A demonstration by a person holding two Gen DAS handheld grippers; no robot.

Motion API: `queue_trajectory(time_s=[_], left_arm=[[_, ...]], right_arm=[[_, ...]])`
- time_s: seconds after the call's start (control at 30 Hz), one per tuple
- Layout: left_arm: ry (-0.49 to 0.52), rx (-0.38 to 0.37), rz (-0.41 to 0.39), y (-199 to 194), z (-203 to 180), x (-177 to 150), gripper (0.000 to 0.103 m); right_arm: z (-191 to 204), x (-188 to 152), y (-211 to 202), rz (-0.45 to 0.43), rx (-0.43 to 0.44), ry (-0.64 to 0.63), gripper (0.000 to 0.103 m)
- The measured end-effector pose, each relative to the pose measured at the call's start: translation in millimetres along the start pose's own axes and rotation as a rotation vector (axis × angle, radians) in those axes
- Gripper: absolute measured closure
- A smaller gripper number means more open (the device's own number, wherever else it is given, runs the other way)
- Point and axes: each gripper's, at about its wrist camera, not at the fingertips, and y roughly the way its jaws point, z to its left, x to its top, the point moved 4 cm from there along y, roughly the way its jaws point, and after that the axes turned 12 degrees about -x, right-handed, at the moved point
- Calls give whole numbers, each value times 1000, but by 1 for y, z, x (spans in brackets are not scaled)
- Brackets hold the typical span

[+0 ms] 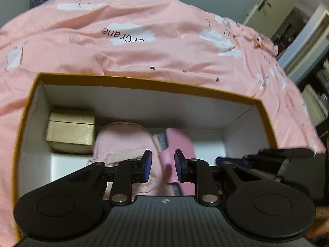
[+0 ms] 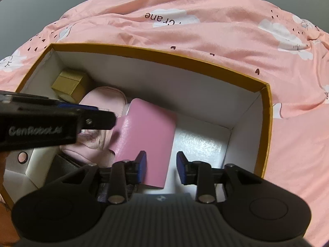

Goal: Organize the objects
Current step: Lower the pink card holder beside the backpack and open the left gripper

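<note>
both tools hang over the open cardboard box [image 2: 265, 107] that sits on the bed's pink duvet [image 2: 205, 30]. the left tool [image 1: 163, 164] is spread, nothing between its pads, and it hovers above the pink wallet [image 1: 181, 142] and the pale pink pouch [image 1: 125, 135]. the right tool [image 2: 161, 165] is spread too, holding nothing, with its left pad over the near end of the wallet.

the wallet lies flat on the box floor, leaning against or overlapping the pouch; the blur makes it hard to say which. a gold gift box [image 2: 68, 84] stands in the far left corner, just beside the pouch.

the main risk is crowding: the left tool's body crosses low in front of the right tool's view, so a careless move could knock the two together or catch the box wall. a downward push on the wallet could shove it further onto the soft pouch and leave it tilted. the box rests on rumpled bedding, so a nudge at its rim may tip or slide it.
</note>
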Motion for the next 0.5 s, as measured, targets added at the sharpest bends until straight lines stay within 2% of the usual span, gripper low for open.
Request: queue_trajectory(time_s=[0.1, 0.17, 0.27, 0.4, 0.5], left_arm=[[36, 69, 54, 8, 3, -5, 77], [34, 102, 83, 13, 9, -9, 77], [18, 135, 99, 17, 20, -13, 86], [-2, 136, 100, 14, 27, -15, 89], [-3, 139, 100, 12, 27, -16, 90]], right_arm=[[2, 1, 6, 16, 5, 11, 62], [4, 2, 10, 22, 11, 29, 62], [4, 5, 15, 14, -2, 34, 61], [2, 8, 24, 34, -8, 56, 57], [4, 10, 32, 40, -58, 35, 55]])
